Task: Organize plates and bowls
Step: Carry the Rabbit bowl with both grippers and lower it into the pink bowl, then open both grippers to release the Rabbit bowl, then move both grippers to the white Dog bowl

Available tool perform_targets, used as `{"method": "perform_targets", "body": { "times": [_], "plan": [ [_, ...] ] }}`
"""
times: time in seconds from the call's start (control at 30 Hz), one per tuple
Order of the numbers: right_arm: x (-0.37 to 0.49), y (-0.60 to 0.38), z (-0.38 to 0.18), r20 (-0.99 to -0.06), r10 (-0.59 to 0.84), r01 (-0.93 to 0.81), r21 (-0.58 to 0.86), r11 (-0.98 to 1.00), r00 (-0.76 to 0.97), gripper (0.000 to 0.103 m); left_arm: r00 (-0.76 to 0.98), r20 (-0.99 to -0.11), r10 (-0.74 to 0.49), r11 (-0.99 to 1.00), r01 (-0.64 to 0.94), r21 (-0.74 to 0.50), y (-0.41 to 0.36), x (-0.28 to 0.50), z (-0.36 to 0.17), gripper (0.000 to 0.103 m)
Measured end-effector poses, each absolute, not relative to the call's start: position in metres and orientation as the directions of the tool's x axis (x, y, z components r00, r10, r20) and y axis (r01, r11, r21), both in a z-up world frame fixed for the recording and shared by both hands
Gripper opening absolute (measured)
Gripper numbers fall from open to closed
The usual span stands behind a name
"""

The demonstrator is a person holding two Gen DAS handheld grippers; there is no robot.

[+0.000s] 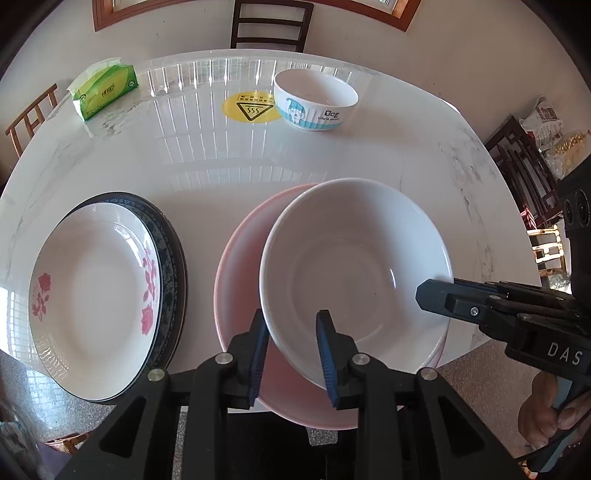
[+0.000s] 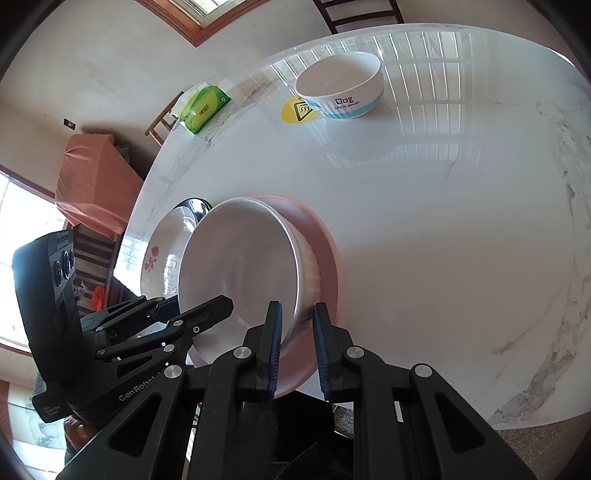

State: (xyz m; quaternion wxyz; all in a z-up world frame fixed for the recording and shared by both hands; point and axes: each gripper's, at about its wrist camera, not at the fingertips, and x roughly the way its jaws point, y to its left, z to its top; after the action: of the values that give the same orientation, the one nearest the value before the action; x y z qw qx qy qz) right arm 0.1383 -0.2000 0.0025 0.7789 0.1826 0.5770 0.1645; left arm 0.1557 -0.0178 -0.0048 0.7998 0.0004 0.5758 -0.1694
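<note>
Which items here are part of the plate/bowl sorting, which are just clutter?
Job:
white bowl
pink bowl beneath it
rose plate
dark-rimmed plate underneath
Dog bowl

Clutter:
green tissue pack
yellow heat sticker
chairs

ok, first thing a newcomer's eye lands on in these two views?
The big white bowl nested in the pink bowl at the near table edge, with the left gripper and right gripper each straddling its rim. Next, the rose-patterned plate stacked on a dark-rimmed plate to the left. Far side: the "Dog" bowl beside a yellow sticker.
</note>
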Motion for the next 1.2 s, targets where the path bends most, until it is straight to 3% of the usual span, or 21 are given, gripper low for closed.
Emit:
{"method": "perform_targets", "body": {
  "times": [0.63,0.93,1.2],
  "plan": [
    [0.137,-0.187,0.011,-0.843,0.448,-0.117,0.434,0.893,0.298,0.038,0.222,-0.909,-0.352,0.923,0.243,-0.298,-0.008,0.162,0.003,0.042],
    [0.139,-0.209,0.029,-0.785,0.500,-0.112,0.496,0.861,0.367,0.041,0.285,-0.867,-0.409,0.906,0.241,-0.348,0.006,0.162,0.030,0.043],
    [0.151,-0.252,0.027,-0.791,0.402,-0.061,0.424,0.904,0.461,0.043,0.324,-0.842,-0.431,0.898,0.250,-0.363,0.005,0.181,0.035,0.043]
  ]
}}
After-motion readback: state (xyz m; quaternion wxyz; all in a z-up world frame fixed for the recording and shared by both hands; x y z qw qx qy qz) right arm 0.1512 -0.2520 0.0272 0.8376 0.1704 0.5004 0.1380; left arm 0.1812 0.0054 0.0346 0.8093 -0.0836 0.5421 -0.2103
